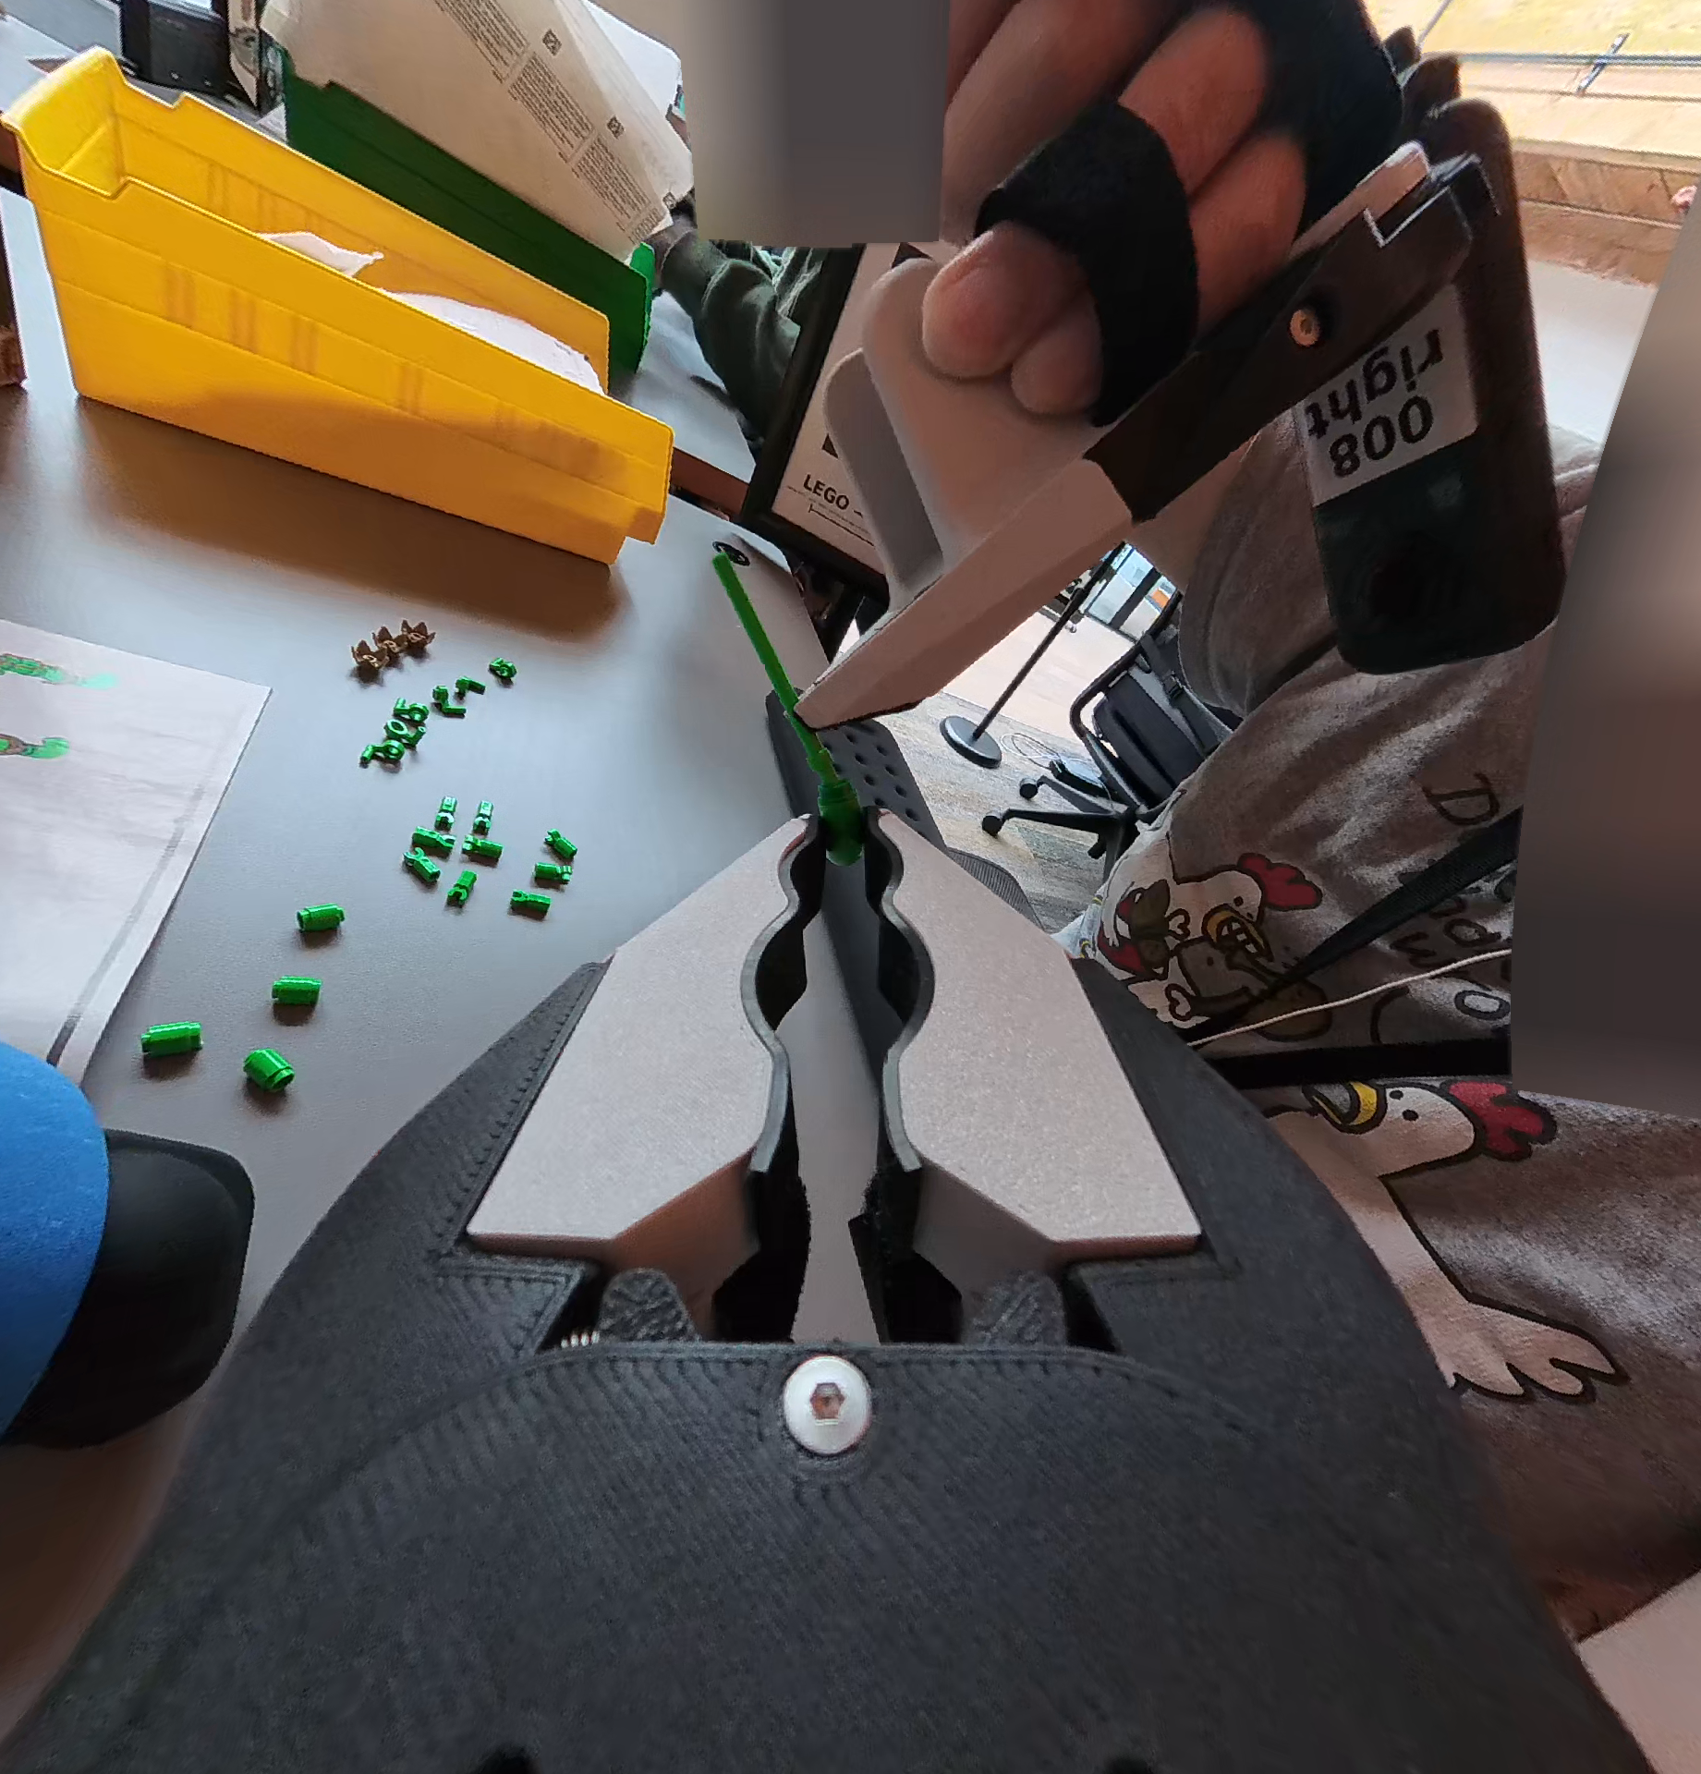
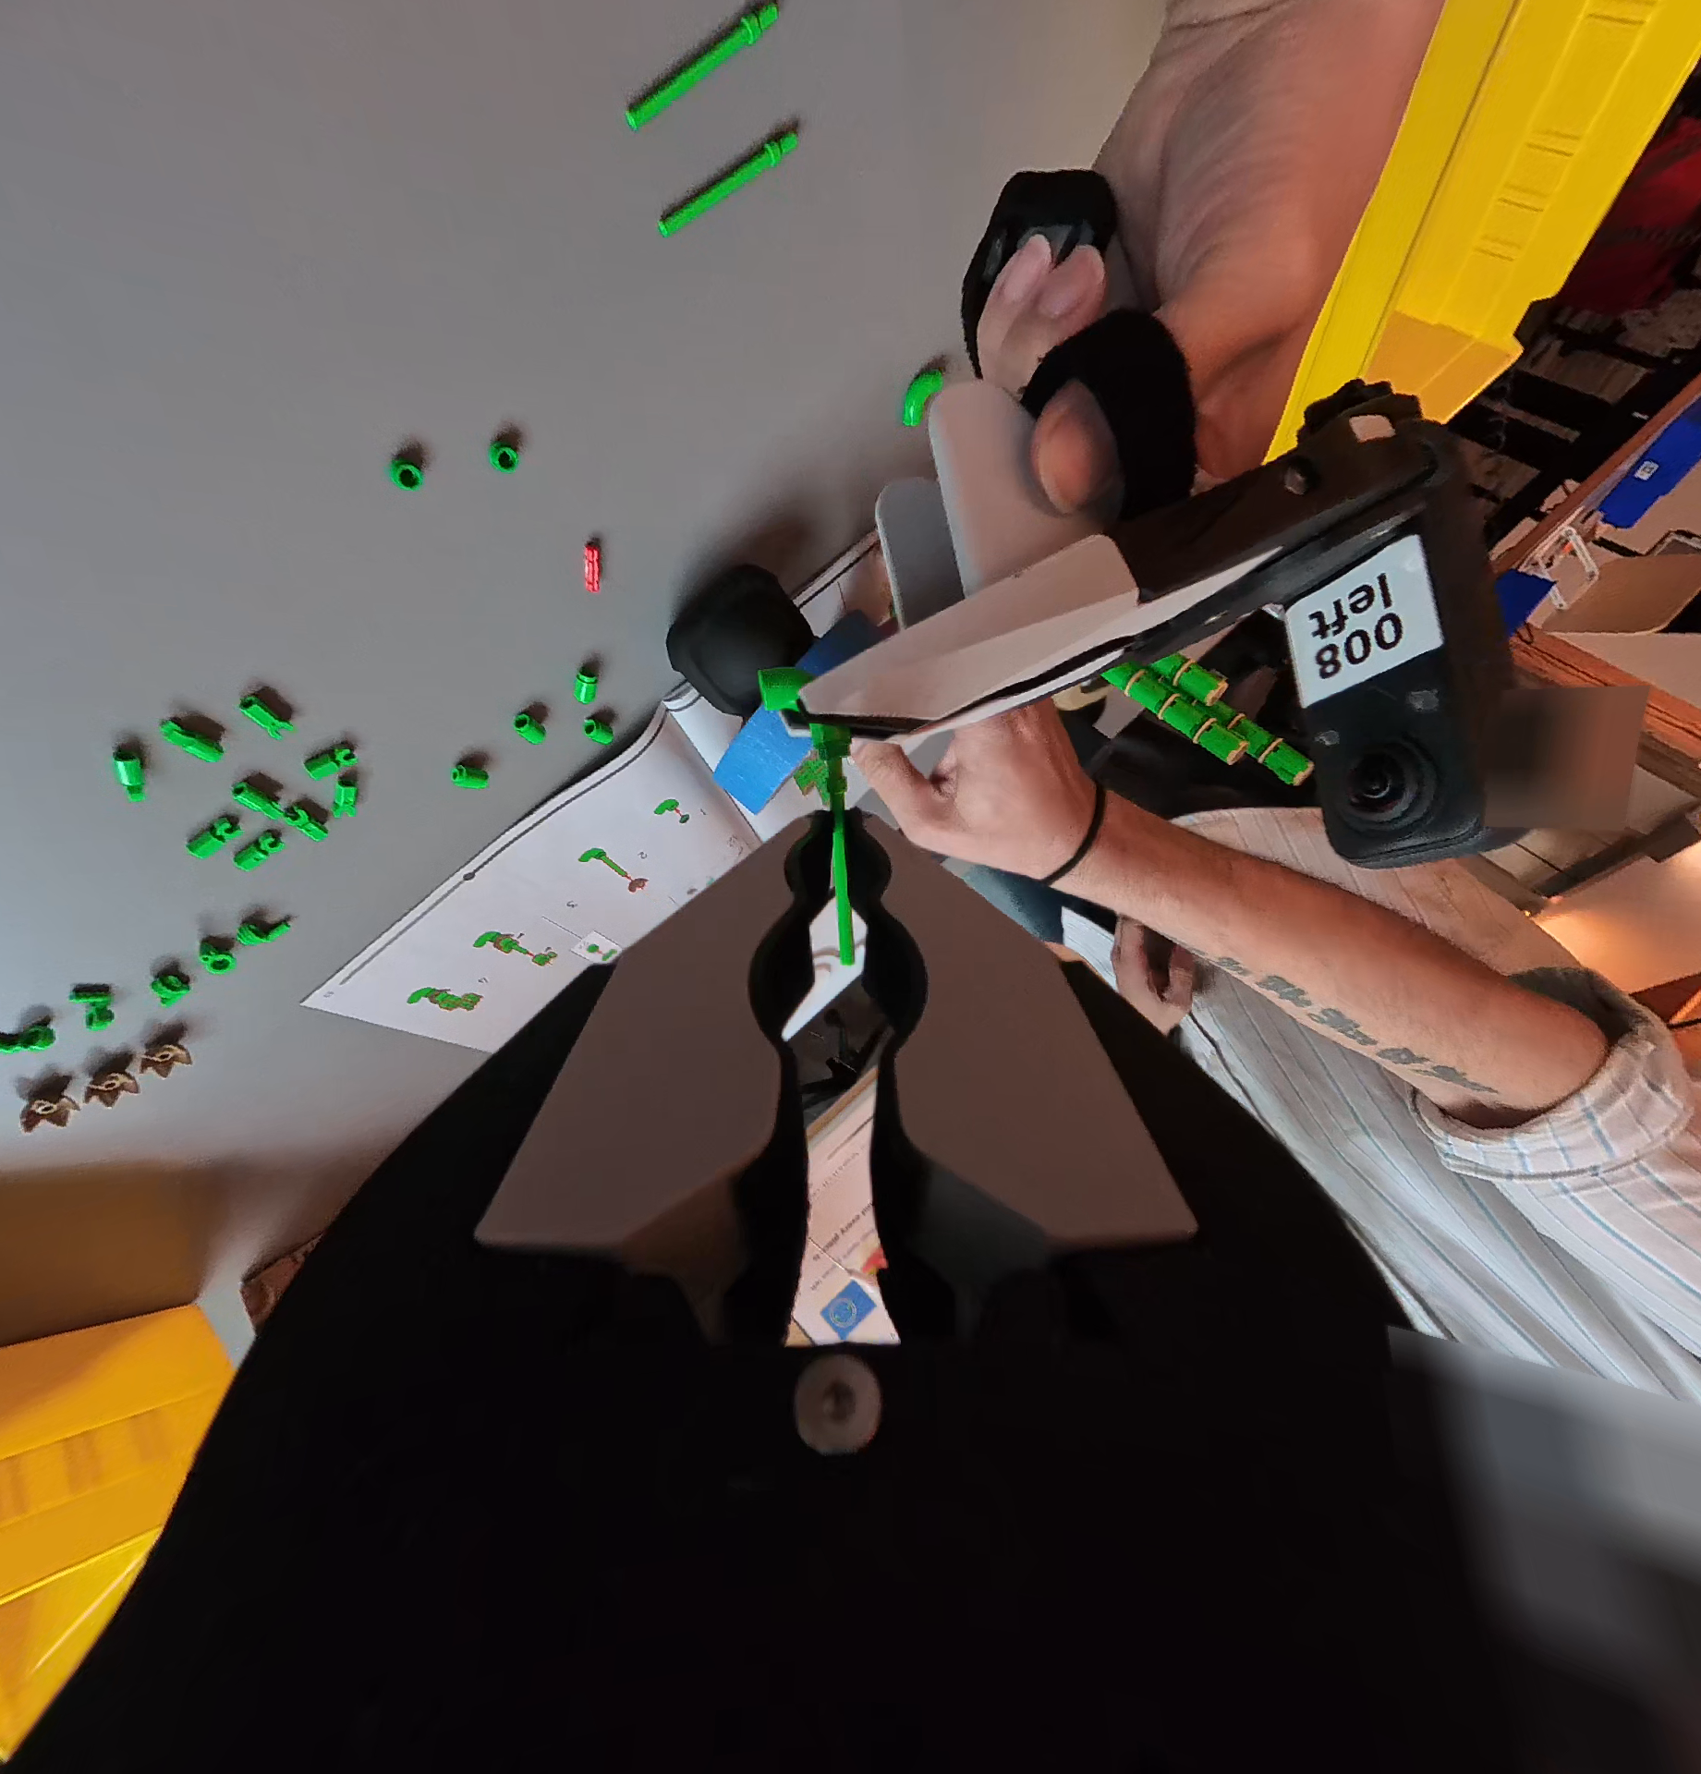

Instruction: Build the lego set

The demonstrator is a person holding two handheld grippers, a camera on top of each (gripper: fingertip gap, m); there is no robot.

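In the left wrist view, my left gripper point(image 1: 841, 827) is shut on a small green connector piece point(image 1: 841, 816) held above the table edge. A thin green rod point(image 1: 755, 634) sticks up and left out of that piece. My right gripper point(image 1: 813, 715) comes in from the upper right, its tip shut on the rod just above the piece. In the right wrist view, my right gripper point(image 2: 838, 827) pinches the rod point(image 2: 844, 902). The left gripper point(image 2: 803, 706) holds the green piece point(image 2: 779, 686) at the rod's far end.
Loose green pieces point(image 1: 481, 854), green cylinders point(image 1: 294, 989) and brown pieces point(image 1: 392, 645) lie on the dark table beside an instruction sheet point(image 1: 88, 835). A yellow bin point(image 1: 328, 307) stands behind. Two spare green rods point(image 2: 721, 125) and built green sticks point(image 2: 1201, 720) show. Another person's arm point(image 2: 1211, 902) is close. My left and right fingertips are right by each other.
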